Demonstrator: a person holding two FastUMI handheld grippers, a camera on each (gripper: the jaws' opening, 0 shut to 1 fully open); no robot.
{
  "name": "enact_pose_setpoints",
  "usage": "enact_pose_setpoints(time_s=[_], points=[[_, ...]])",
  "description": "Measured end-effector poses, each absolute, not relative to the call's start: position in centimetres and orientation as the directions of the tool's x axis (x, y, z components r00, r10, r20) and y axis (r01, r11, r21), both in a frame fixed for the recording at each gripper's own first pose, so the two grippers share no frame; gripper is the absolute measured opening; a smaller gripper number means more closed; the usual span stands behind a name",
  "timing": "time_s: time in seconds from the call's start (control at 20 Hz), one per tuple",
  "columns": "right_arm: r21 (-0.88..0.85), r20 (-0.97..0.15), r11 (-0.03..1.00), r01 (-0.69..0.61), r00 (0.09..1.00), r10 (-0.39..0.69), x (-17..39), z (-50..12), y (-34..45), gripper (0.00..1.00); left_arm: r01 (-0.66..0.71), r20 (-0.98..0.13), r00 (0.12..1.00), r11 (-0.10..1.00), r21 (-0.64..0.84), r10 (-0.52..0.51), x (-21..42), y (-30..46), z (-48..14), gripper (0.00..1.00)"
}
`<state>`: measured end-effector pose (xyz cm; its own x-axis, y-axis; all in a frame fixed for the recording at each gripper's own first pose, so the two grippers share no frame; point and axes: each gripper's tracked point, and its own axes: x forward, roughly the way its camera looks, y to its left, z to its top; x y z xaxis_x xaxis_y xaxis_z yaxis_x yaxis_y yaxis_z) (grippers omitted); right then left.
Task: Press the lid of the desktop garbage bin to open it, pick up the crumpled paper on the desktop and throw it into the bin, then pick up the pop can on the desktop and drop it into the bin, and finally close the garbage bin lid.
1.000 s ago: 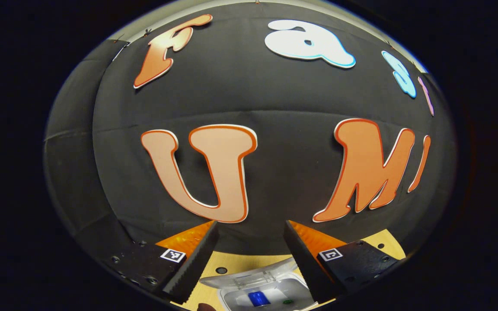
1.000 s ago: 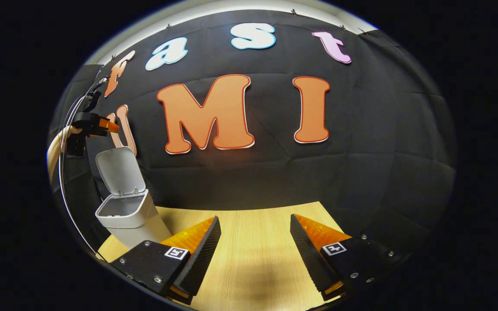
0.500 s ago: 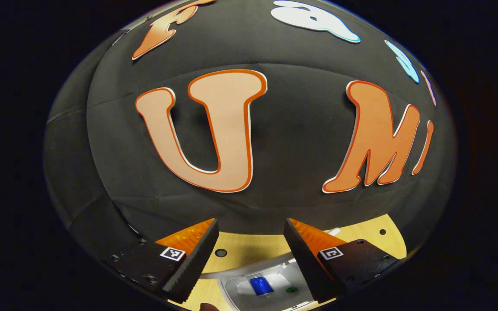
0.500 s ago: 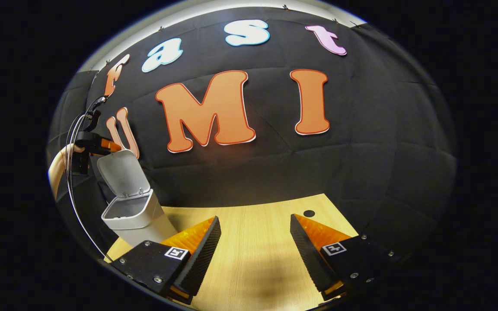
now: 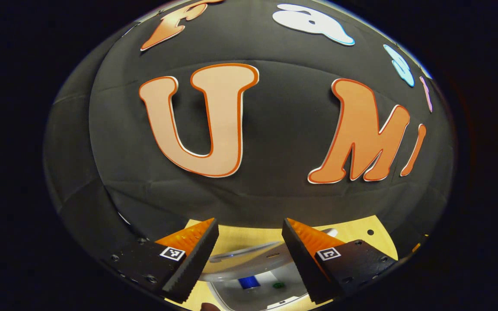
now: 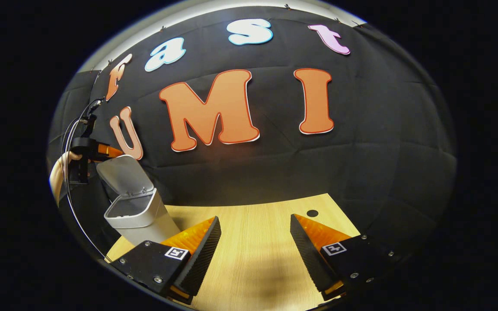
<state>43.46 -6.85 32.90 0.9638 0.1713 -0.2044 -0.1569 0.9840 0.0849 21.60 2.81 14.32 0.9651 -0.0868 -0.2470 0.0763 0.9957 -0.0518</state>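
The white desktop bin (image 6: 142, 221) stands at the table's left, its lid (image 6: 121, 176) leaning about halfway down over the opening. My left gripper (image 6: 111, 151), held by a hand (image 6: 60, 172), sits at the lid's top edge with its fingers apart. In the left gripper view, the left gripper (image 5: 249, 235) is open just above the lid (image 5: 242, 258). Below the lid, the bin (image 5: 294, 298) shows a blue pop can (image 5: 249, 282) lying inside. My right gripper (image 6: 255, 231) hovers open over bare table with nothing between its fingers.
The light wooden table (image 6: 257, 263) runs up to the black cloth wall close behind the bin. A small round hole (image 6: 312, 213) sits in the tabletop near the back right. A cable (image 6: 69, 142) hangs from the left gripper.
The left gripper has come down behind the bin and the lid has swung from nearly upright to about half closed. The right gripper has hardly moved.
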Motion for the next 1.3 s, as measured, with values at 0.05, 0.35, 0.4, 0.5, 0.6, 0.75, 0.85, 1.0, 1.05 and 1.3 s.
enact_pose_setpoints(time_s=[0.05,0.35,0.4,0.5,0.6,0.75,0.85,1.0,1.05,1.3], points=[[0.086,-0.206,0.984,-0.157,0.963,0.172,43.5,32.8,-7.1,0.96,0.084,-0.243,0.965,0.995,-0.052,-0.095,21.3,2.5,14.1,0.94],[0.084,-0.213,0.979,-0.185,0.957,0.199,43.7,32.8,-6.1,0.96,0.101,-0.239,0.966,0.995,0.002,-0.097,18.9,1.6,13.1,0.95],[0.083,-0.212,0.979,-0.189,0.956,0.202,43.7,32.8,-6.0,0.96,0.103,-0.238,0.966,0.995,0.000,-0.100,18.5,1.3,12.7,0.95],[0.092,-0.212,0.976,-0.198,0.954,0.214,43.7,32.8,-5.6,0.96,0.119,-0.238,0.964,0.993,-0.017,-0.120,17.4,0.4,11.6,0.95],[0.096,-0.212,0.974,-0.206,0.952,0.222,43.8,32.8,-5.2,0.96,0.131,-0.245,0.960,0.991,-0.022,-0.133,16.6,-0.3,10.2,0.94],[0.094,-0.215,0.972,-0.216,0.949,0.231,43.7,33.0,-4.8,0.96,0.140,-0.262,0.956,0.990,0.001,-0.135,16.1,-0.9,8.5,0.95],[0.089,-0.218,0.970,-0.225,0.946,0.239,43.7,33.0,-4.5,0.96,0.144,-0.267,0.953,0.990,-0.008,-0.140,15.7,-1.3,7.6,0.95],[0.079,-0.226,0.970,-0.231,0.943,0.243,43.6,32.9,-4.5,0.96,0.144,-0.280,0.948,0.989,-0.034,-0.147,15.5,-1.6,5.8,0.95],[0.079,-0.227,0.970,-0.231,0.943,0.243,43.6,32.9,-4.5,0.96,0.141,-0.284,0.948,0.989,-0.042,-0.147,15.3,-1.7,5.4,0.95],[0.082,-0.240,0.970,-0.229,0.940,0.242,43.8,32.4,-5.0,0.96,0.137,-0.287,0.946,0.988,-0.073,-0.152,14.9,-1.8,3.5,0.95]])
